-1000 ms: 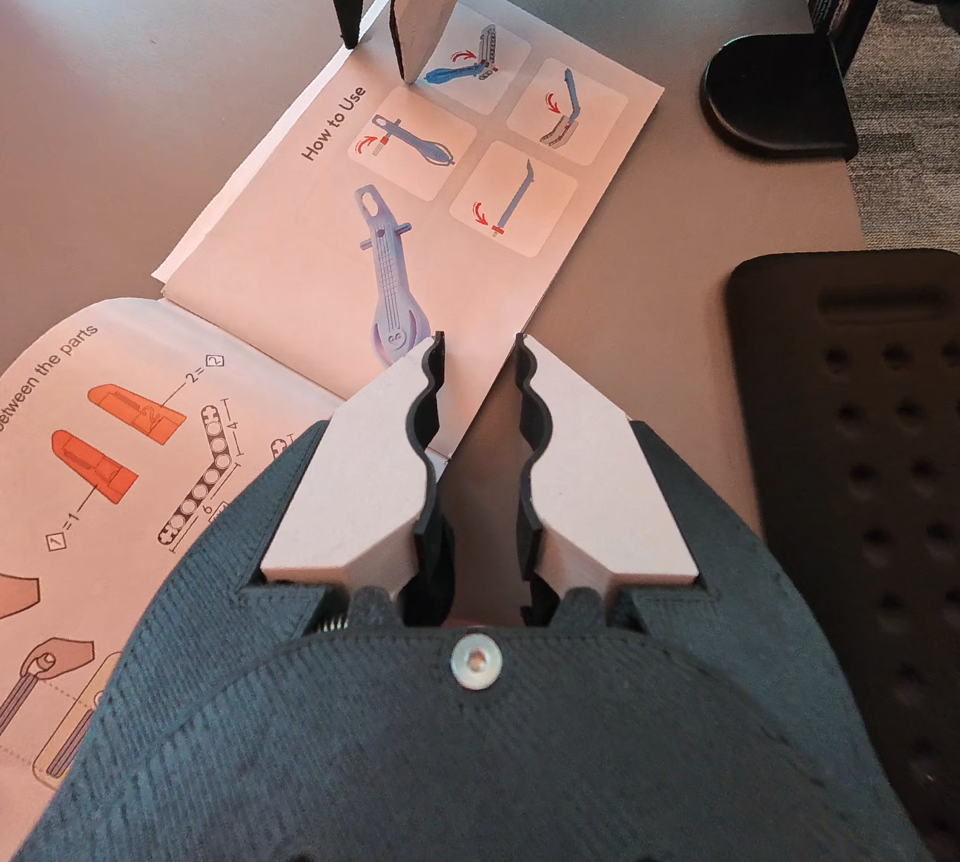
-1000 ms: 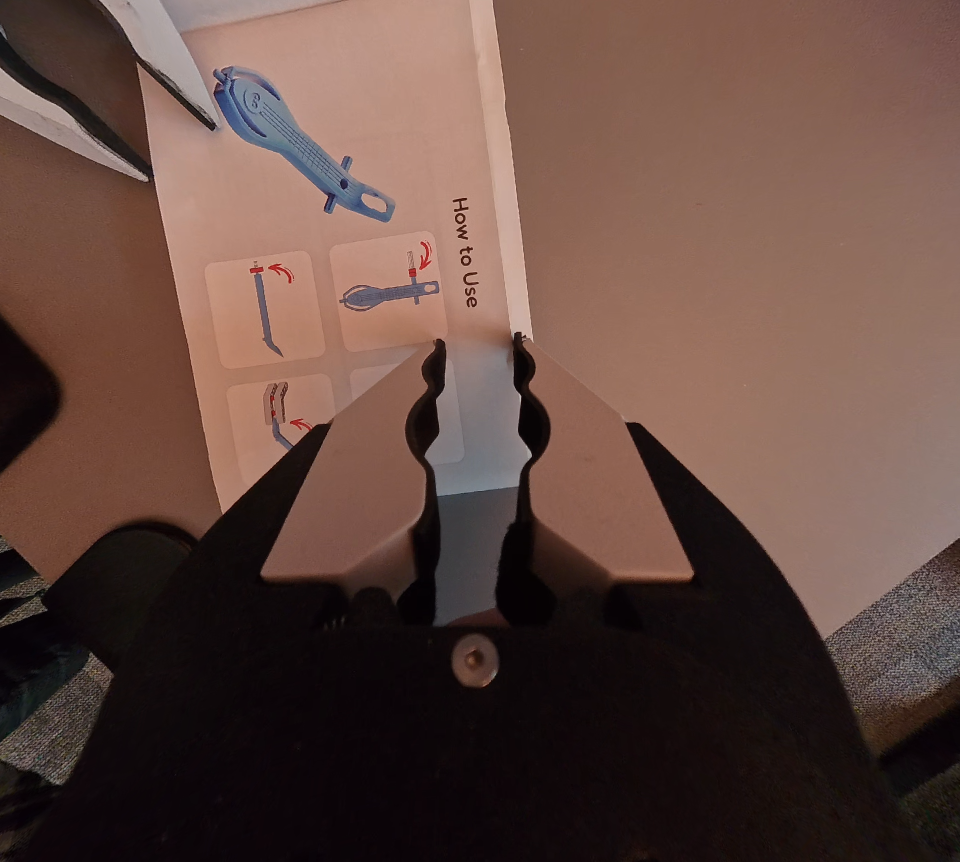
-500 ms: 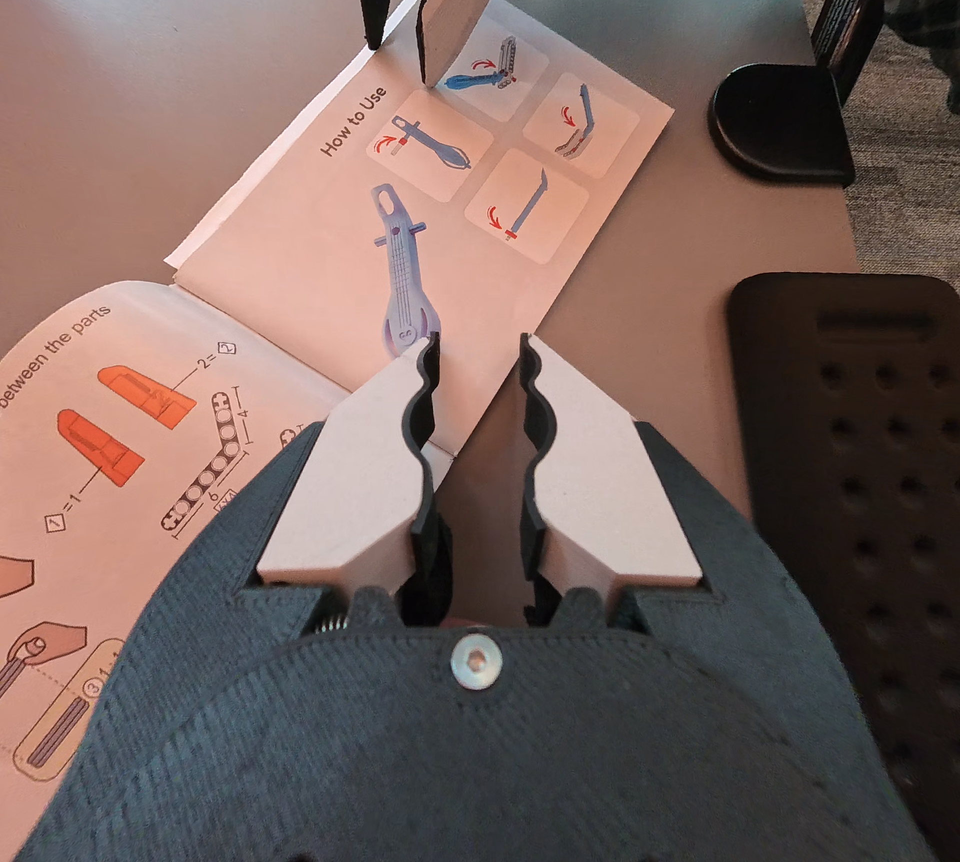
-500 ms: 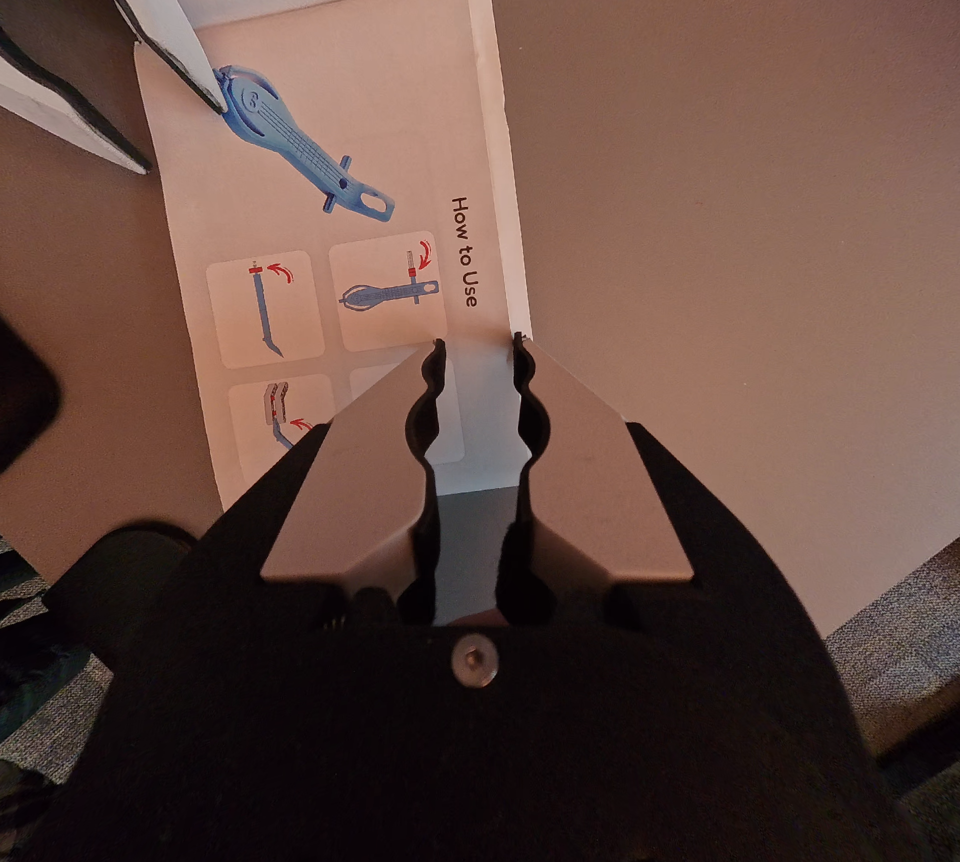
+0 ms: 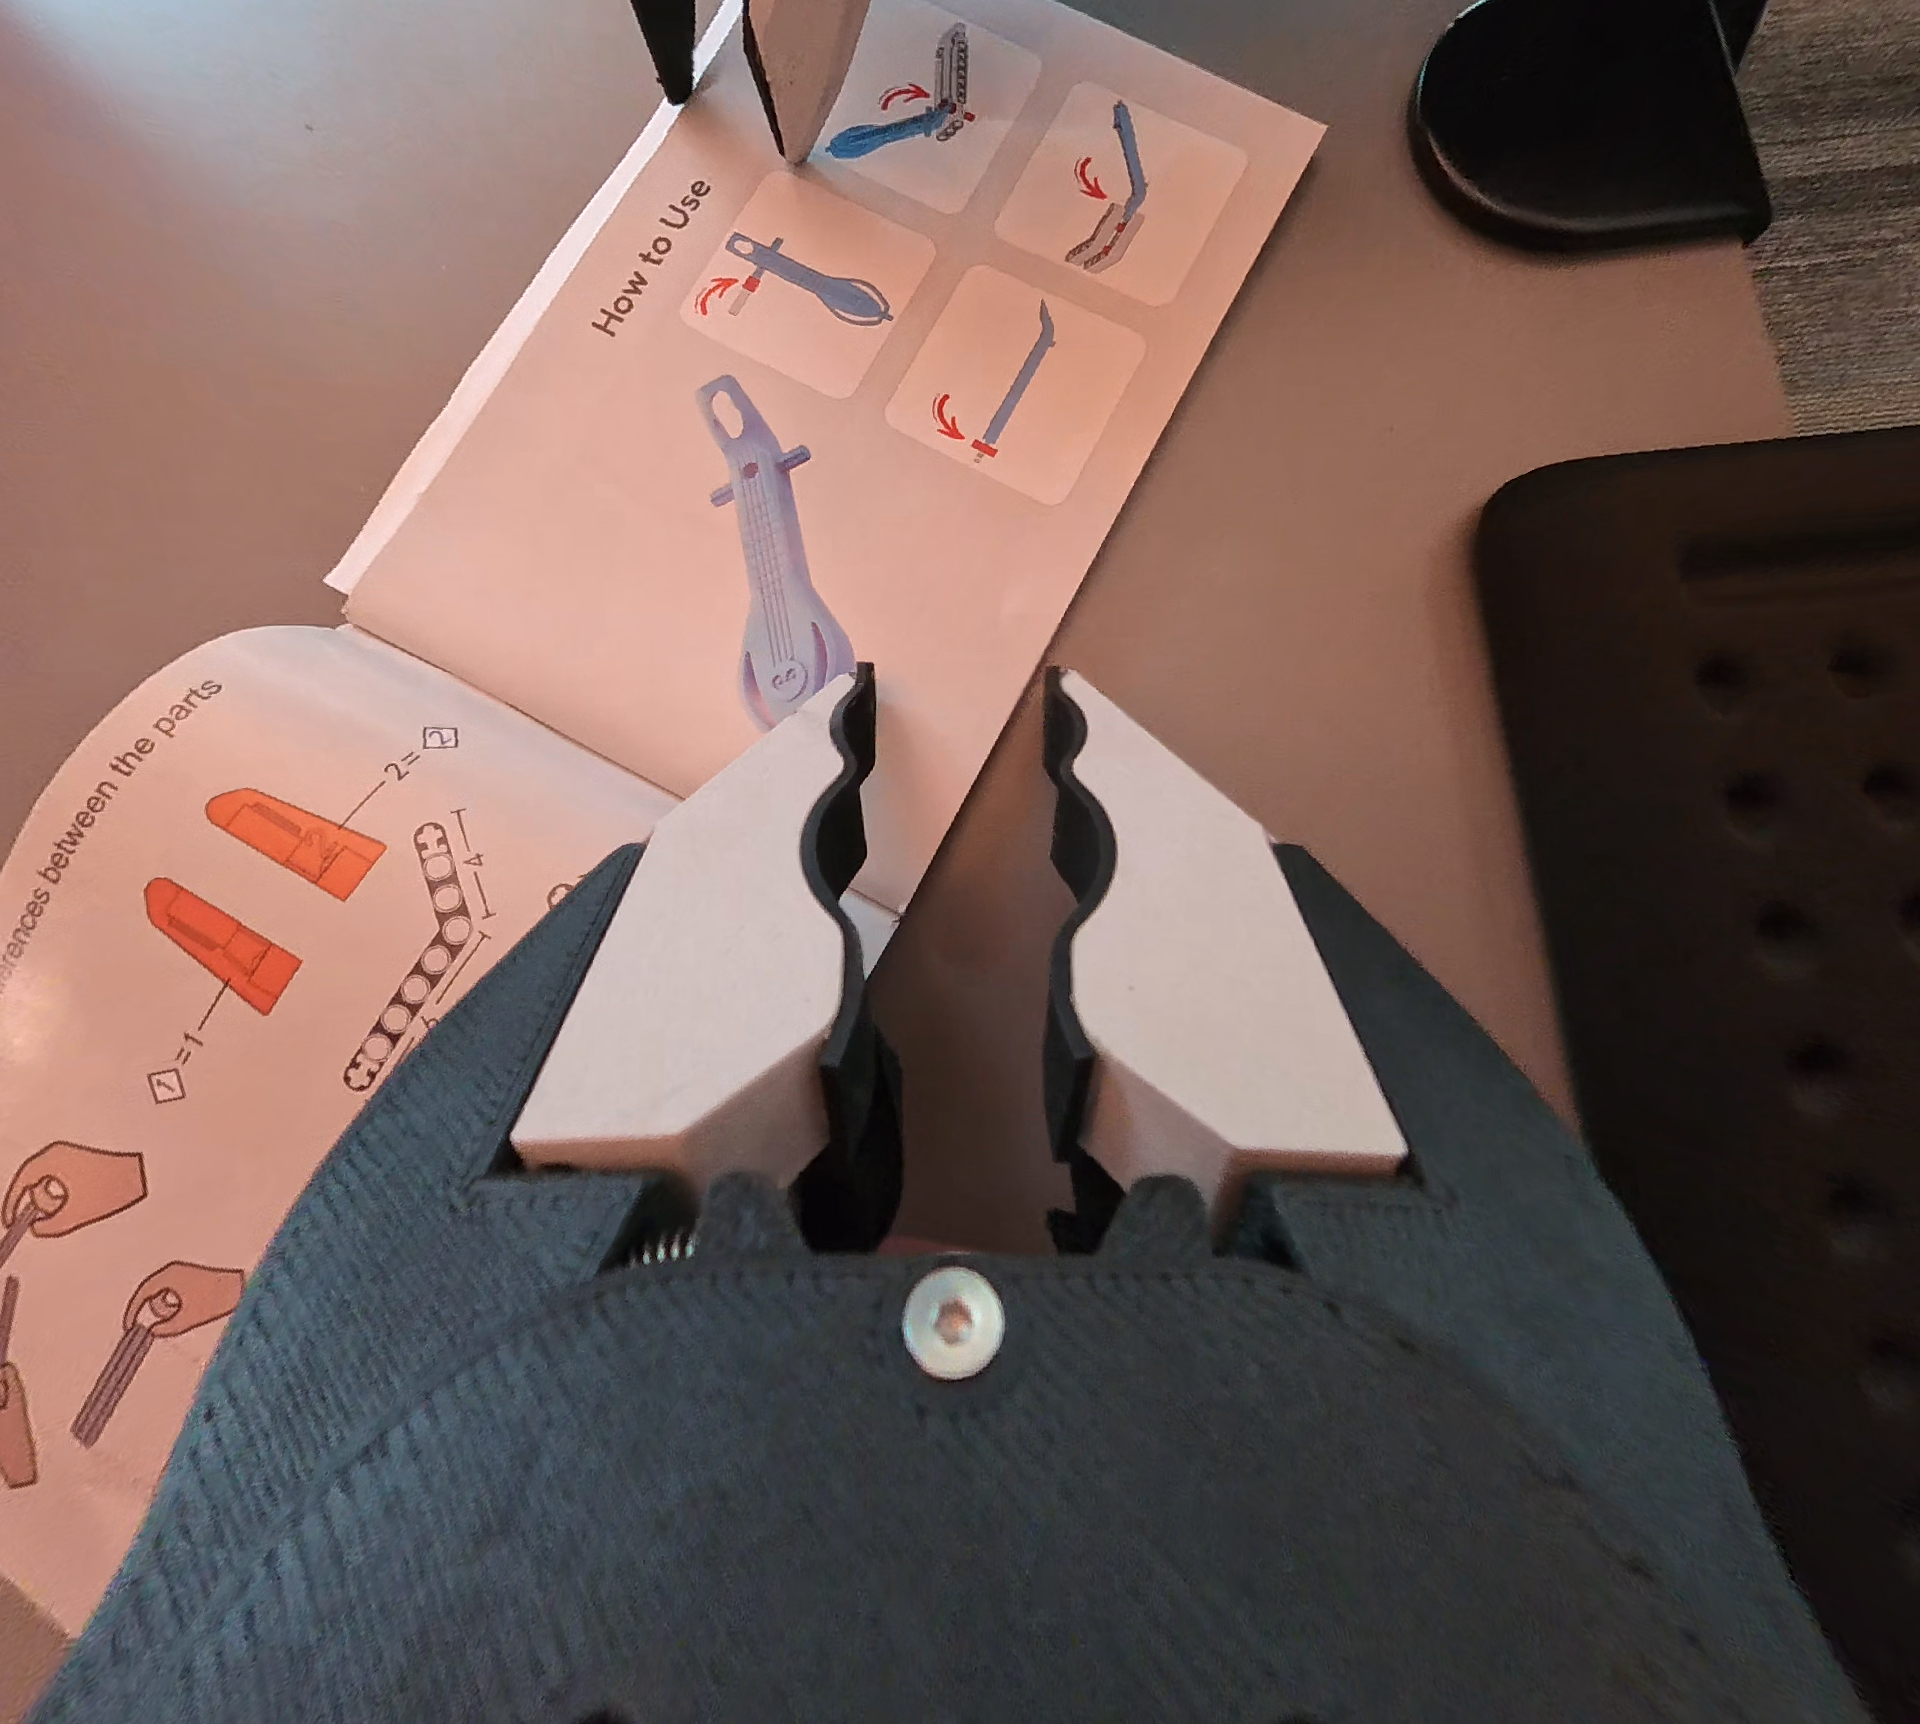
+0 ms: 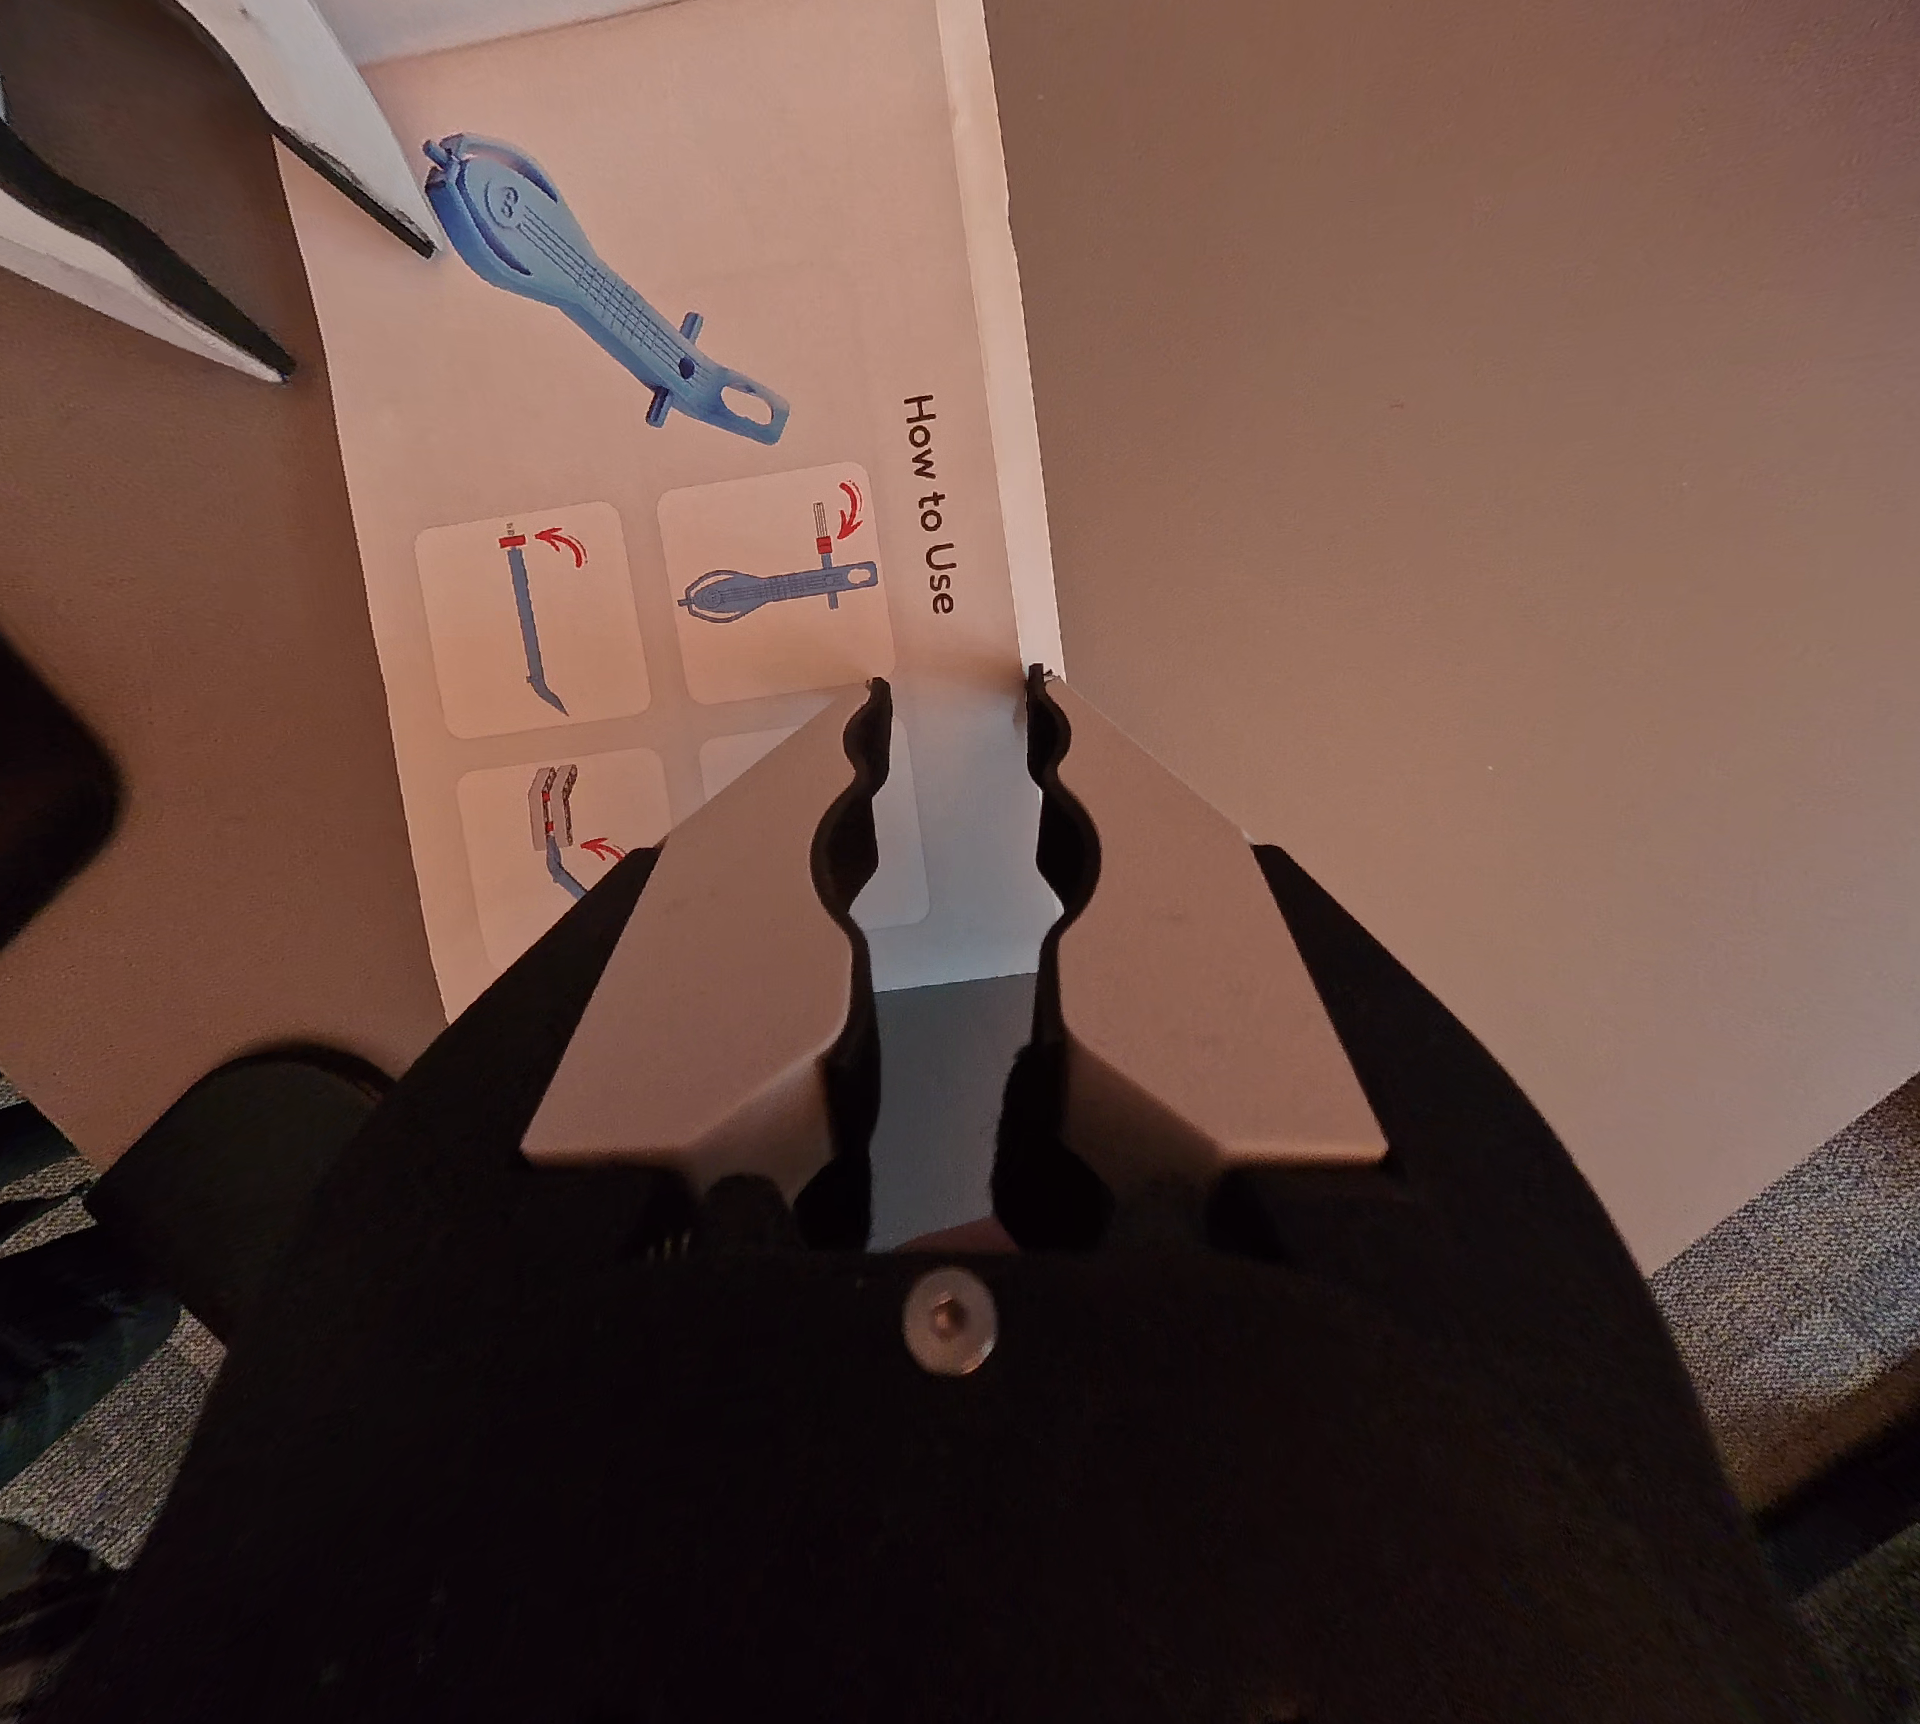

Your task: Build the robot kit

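Note:
A white instruction booklet (image 5: 582, 594) lies open on a grey table (image 5: 260, 220). Its flat page shows a blue tool drawing and several small picture panels. The other page (image 5: 125, 926) bulges upward. My left gripper (image 5: 956, 687) is open and empty; its fingertips straddle the flat page's near edge, one over paper, one over table. My right gripper (image 6: 956, 682) is open and empty at the far corner, straddling the page's side edge. In the left wrist view the right gripper (image 5: 727, 116) points down onto that corner. The left gripper (image 6: 353, 303) shows at the right wrist view's upper left.
A black stand with a rounded base (image 5: 1590, 116) sits at the table's far right. A black perforated pad (image 5: 1714, 895) lies right of my left gripper. The table's edge and grey carpet (image 6: 1766, 1259) show beyond the right gripper. One gripper's finger ends stand about 12 cm off the other's.
My left gripper has shifted a little further over the flat page, its finger now by the blue tool drawing. The right gripper has stayed at the page corner. Both stay open.

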Action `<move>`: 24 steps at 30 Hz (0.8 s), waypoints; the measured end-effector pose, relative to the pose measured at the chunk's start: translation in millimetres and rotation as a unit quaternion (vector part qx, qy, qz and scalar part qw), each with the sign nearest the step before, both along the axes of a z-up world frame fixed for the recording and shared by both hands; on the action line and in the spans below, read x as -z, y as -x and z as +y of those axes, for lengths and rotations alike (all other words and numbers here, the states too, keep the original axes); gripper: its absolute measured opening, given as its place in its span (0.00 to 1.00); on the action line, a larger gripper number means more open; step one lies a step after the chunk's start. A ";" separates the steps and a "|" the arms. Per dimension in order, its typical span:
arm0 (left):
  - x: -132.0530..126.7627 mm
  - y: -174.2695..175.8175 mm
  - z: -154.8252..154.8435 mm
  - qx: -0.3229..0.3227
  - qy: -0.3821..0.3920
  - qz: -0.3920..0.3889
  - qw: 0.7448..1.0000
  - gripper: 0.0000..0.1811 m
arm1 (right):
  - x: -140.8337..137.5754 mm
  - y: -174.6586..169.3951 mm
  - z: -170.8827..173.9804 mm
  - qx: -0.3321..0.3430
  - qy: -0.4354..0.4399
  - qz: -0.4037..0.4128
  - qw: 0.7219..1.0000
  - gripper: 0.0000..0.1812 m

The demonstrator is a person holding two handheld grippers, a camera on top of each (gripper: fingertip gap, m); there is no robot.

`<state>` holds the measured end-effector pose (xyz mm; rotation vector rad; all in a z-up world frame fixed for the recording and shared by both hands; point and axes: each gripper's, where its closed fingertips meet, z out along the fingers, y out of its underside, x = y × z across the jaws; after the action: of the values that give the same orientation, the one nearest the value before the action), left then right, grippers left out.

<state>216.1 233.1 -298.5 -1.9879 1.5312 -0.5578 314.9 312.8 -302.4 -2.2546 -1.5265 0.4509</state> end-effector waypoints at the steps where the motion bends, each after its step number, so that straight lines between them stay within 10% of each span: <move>1: 0.1 0.3 1.1 -0.001 -0.005 0.002 1.000 0.15 | 0.0 0.1 0.0 0.000 0.000 0.000 1.000 0.13; 24: 0.2 -1.2 3.4 0.006 -0.021 -0.007 1.000 0.09 | -0.1 -0.1 0.3 0.000 -0.001 -0.001 1.000 0.13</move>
<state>217.3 236.5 -298.6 -1.9408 1.5358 -0.5397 315.0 313.0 -302.3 -2.2537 -1.5269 0.4470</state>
